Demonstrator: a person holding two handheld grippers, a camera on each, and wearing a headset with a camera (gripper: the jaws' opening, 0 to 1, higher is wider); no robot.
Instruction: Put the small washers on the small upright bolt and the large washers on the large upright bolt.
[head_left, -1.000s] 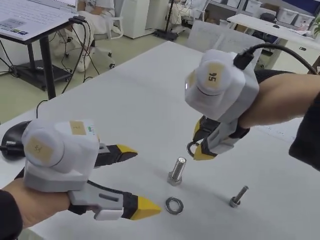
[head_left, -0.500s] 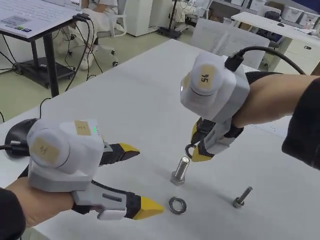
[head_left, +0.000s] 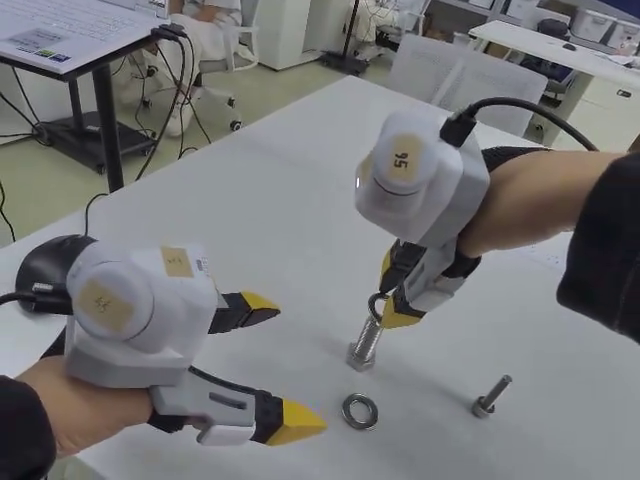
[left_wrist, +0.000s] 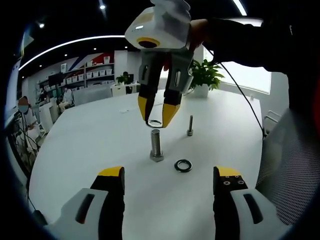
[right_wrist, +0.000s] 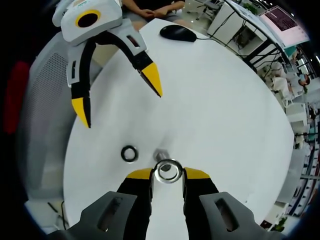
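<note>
Right gripper (left_wrist: 156, 119) is pinching a large washer (right_wrist: 167, 171) by its rim, jaws pressed onto the two edges so the hole stays clear. The washer sits flat, right over the tip of the large upright bolt (left_wrist: 156, 145). In the right gripper view the bolt end shows just behind the ring, so they look roughly lined up. Can't tell if the ring has caught the thread yet or is just above it.

Left gripper (left_wrist: 170, 173) is spread wide and holds nothing. It hovers low over the counter (head_left: 270, 200) on the near side of the bolt, probably kept back to leave the drop path free and wait for its turn.

A second large washer (left_wrist: 183, 165) lies flat on the counter just beside the bolt's base, untouched. The small bolt (left_wrist: 190, 125) stands farther off and looks bare.

Judged step: threading the first large washer. Next it needs a straight lowering and then a release; if the ring tilts, it could hang on the thread. A mouse (head_left: 45, 265) lies at the counter's edge.
</note>
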